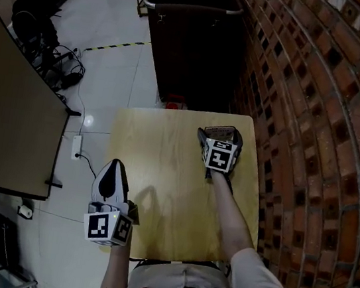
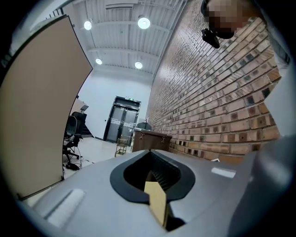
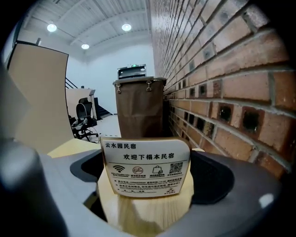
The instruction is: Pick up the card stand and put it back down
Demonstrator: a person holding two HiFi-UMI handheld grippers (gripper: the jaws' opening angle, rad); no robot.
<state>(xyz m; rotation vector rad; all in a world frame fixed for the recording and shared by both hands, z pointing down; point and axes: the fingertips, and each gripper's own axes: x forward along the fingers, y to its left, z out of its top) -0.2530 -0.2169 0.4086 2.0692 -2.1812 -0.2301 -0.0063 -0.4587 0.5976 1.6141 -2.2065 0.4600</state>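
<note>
The card stand (image 3: 145, 172) is a white printed card on a pale wooden base, held upright between the jaws of my right gripper (image 3: 146, 206), which is shut on that base. In the head view this gripper (image 1: 220, 138) sits over the far right part of the wooden table (image 1: 162, 171), with the card stand (image 1: 221, 131) at its tip. Whether the base touches the table cannot be told. My left gripper (image 1: 114, 169) hovers at the table's near left edge, jaws together and nothing held. Its own view shows the left gripper (image 2: 155, 187) with only a thin tan sliver in the gap.
A brick wall (image 1: 321, 94) runs along the table's right side. A dark brown cabinet (image 1: 189, 34) stands just beyond the far edge. To the left are a tan partition board (image 1: 3, 113), a power strip (image 1: 77, 147) with cables, and office chairs (image 1: 35, 11).
</note>
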